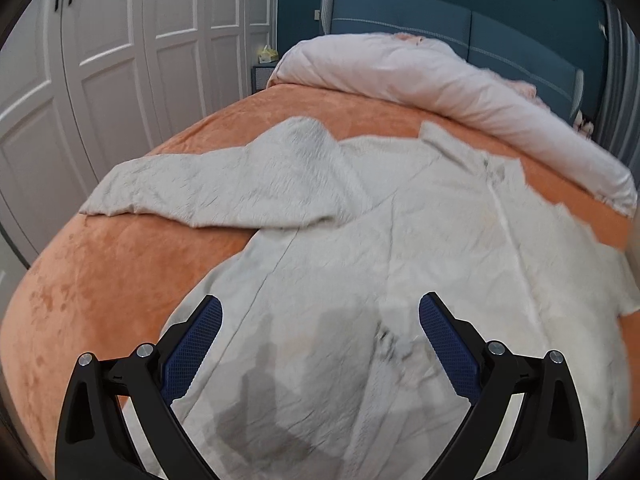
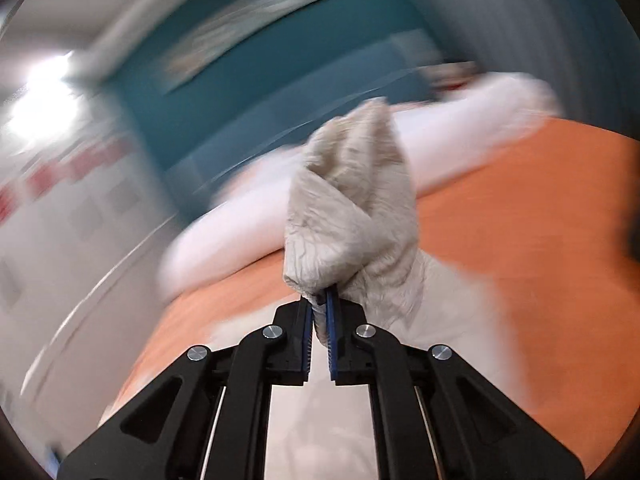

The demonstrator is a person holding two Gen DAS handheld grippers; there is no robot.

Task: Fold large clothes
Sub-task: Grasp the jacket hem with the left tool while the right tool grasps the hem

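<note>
Bed covered in an orange plush spread, filling most of the left wrist view. A rolled pale pink duvet lay across the head end, against a blue padded headboard and a teal wall. White panelled wardrobe doors ran along the bed's left side; a small nightstand with a yellowish tissue box stood in the corner by the head end.

The cream garment, a large fleecy piece, was spread over the foot half of the bed, its body reaching the foot edge. One sleeve stretched out toward the bed's left edge, lying flat on the spread. A collar-like flap sat toward the duvet.

Left tool hovered above the garment's lower part near the foot edge, jaws spread wide, blue pads clear of the cloth, nothing between them. Its shadow fell on the fabric below.

Right tool was raised off the bed and tilted, jaws clamped on a bunched fold of the same garment; the cloth stood up from the pads in a crumpled peak and trailed down to the bed behind. Right wrist view heavily motion-blurred; room detail there unreadable.

No legible writing or labels seen.
</note>
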